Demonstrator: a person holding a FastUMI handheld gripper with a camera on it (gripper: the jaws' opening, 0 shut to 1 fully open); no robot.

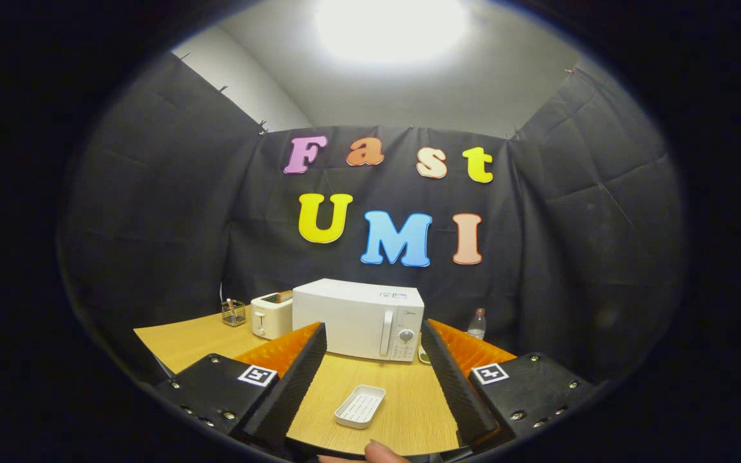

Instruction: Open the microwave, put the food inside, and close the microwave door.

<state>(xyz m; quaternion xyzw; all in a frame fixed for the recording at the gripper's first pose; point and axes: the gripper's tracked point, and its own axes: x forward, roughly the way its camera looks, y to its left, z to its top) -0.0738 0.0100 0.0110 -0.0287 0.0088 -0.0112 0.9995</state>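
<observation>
Fingers: the gripper (374, 344) is spread wide, holding nothing.
Microwave (359, 318): door closed, standing on the wooden surface (203, 334), beyond and between the fingers.
Tray (360, 406): small, white, ridged, lying on the surface between the fingers, nearer than the microwave.
Toaster (271, 314): just beside the microwave's left side.
Bottle (476, 323): to the right of the microwave.

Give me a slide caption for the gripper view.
Open gripper faces closed microwave, white tray lying between its fingers.
</observation>
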